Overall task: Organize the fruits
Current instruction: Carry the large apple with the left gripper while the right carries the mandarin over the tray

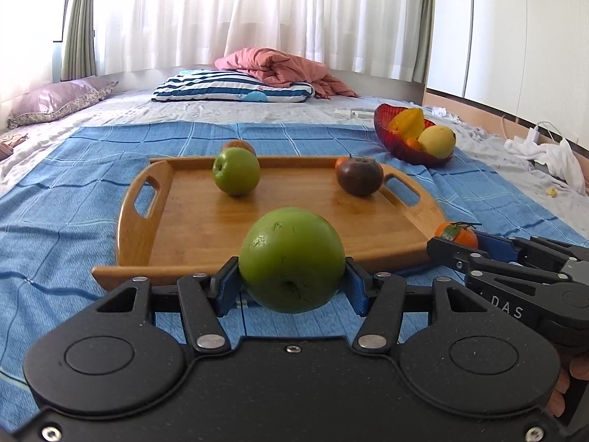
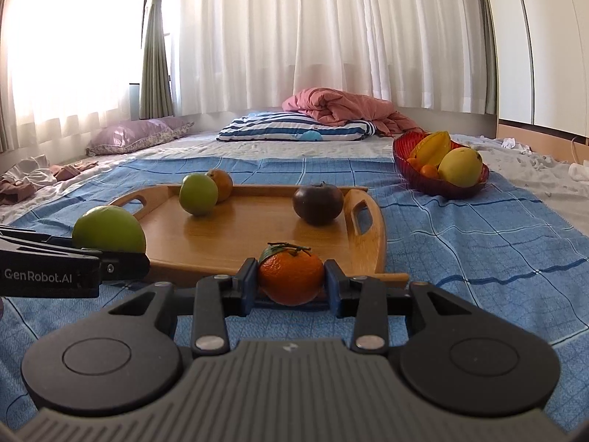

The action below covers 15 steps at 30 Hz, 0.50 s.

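Fruit is sitting clamped in both grippers at once. The left gripper is grasping a large green apple between its blue pads, and the right gripper is clenching a leafy mandarin; each fruit is filling the gap between its jaws and hanging clear of the blue checked blanket. Just ahead of both pairs of jaws the wooden tray is lying, carrying a smaller green apple and a dark persimmon-like fruit towards its far rim. Further ahead and to the right of the jaws, a red bowl is holding yellow and orange fruit.

The step in hand looks like a carry, probably onto the tray. Doing it well is calling for steady pressure, a low path over the near rim, and a landing on bare wood well apart from the fruit already there, since round fruit is prone to rolling.

An orange-brown fruit is showing only partly behind the smaller apple. The bowl's lower contents are staying hidden.
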Each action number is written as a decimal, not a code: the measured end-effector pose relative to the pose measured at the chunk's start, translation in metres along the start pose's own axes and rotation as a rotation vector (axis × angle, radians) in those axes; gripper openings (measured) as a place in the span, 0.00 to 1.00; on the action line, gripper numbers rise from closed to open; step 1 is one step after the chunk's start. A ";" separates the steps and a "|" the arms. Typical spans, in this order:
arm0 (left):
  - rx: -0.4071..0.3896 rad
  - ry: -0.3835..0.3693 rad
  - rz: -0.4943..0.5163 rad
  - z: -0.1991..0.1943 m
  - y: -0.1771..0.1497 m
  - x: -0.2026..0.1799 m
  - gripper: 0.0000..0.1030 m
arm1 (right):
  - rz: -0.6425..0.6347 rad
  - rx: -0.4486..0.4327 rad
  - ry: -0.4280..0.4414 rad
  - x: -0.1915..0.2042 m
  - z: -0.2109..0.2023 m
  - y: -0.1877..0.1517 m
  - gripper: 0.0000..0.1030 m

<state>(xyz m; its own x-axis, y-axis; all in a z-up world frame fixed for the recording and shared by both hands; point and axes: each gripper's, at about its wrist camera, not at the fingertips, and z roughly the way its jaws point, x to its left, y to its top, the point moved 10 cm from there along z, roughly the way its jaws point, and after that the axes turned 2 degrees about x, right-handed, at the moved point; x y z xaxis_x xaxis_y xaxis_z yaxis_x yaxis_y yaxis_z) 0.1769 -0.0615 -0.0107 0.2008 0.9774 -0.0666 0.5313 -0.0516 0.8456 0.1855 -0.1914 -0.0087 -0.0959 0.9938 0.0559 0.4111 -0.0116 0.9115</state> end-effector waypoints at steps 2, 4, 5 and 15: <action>0.000 0.008 -0.001 0.002 0.007 0.003 0.54 | 0.004 -0.004 0.002 -0.001 0.004 0.006 0.41; -0.005 0.010 -0.006 0.006 0.014 0.006 0.54 | 0.003 -0.008 0.001 -0.003 0.009 0.012 0.41; -0.005 0.011 -0.009 0.007 0.017 0.007 0.54 | 0.003 -0.009 0.000 -0.003 0.012 0.014 0.41; 0.016 0.026 -0.054 0.036 0.041 0.023 0.54 | 0.004 -0.002 -0.019 -0.012 0.049 0.034 0.41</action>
<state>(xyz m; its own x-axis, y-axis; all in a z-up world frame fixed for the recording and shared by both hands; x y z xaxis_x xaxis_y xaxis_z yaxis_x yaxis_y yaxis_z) 0.2330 -0.0484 0.0031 0.1506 0.9837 -0.0980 0.5538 -0.0018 0.8326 0.2452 -0.1982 0.0019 -0.0768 0.9957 0.0516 0.4093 -0.0158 0.9122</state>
